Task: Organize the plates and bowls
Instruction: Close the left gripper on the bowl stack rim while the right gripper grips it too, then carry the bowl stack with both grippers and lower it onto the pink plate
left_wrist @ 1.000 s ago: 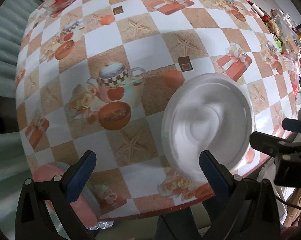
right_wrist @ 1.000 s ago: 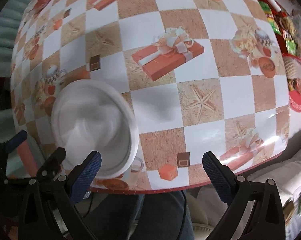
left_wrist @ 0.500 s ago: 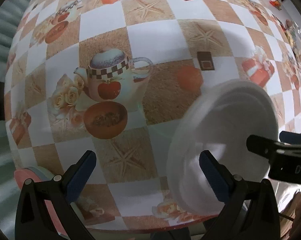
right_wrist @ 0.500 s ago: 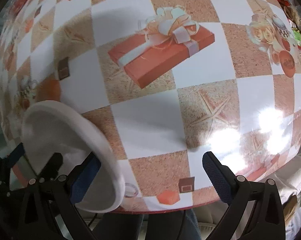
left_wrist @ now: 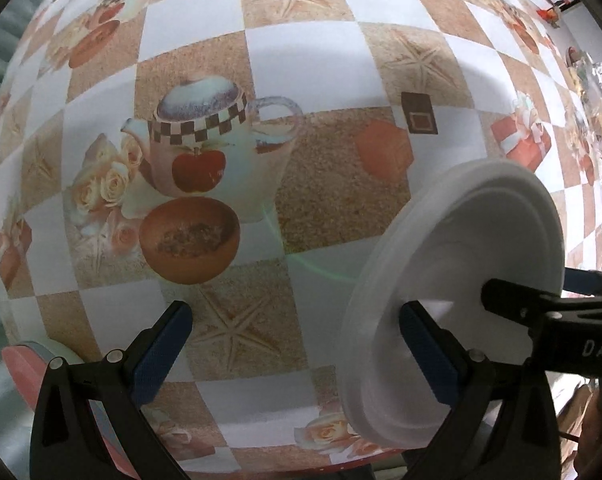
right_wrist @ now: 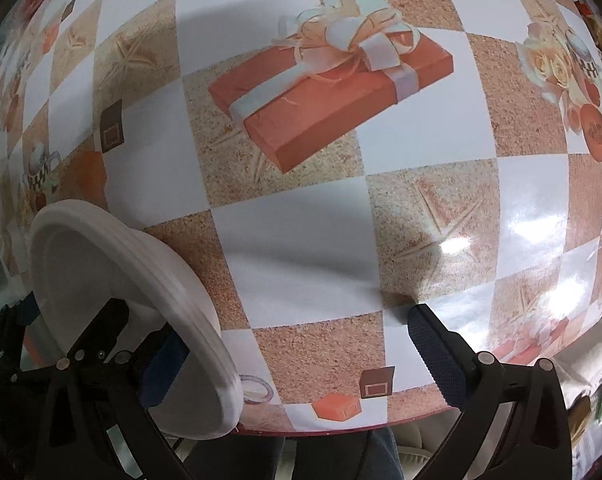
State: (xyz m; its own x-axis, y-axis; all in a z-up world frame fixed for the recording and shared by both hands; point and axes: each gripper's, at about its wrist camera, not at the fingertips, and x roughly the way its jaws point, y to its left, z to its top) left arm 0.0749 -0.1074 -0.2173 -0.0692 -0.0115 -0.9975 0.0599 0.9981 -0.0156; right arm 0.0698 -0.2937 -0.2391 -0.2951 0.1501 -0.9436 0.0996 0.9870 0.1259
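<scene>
A white foam plate is tipped up on edge at the table's near edge, between my two grippers. In the left wrist view it stands against my right-hand blue pad. In the right wrist view the same plate leans against my left-hand blue pad. My left gripper is wide open over the tablecloth. My right gripper is wide open too. Each gripper's inner finger presses a face of the plate, so the two fingers pinch it between them.
The table carries a checked cloth printed with teapots, starfish and gift boxes. A pink and white dish sits at the near left edge. Packets and clutter lie at the far right. The table's front edge runs just below my fingers.
The plate lay flat on the table a second ago. It has since tipped up on edge between the two grippers, which have both moved lower and closer to the table.
</scene>
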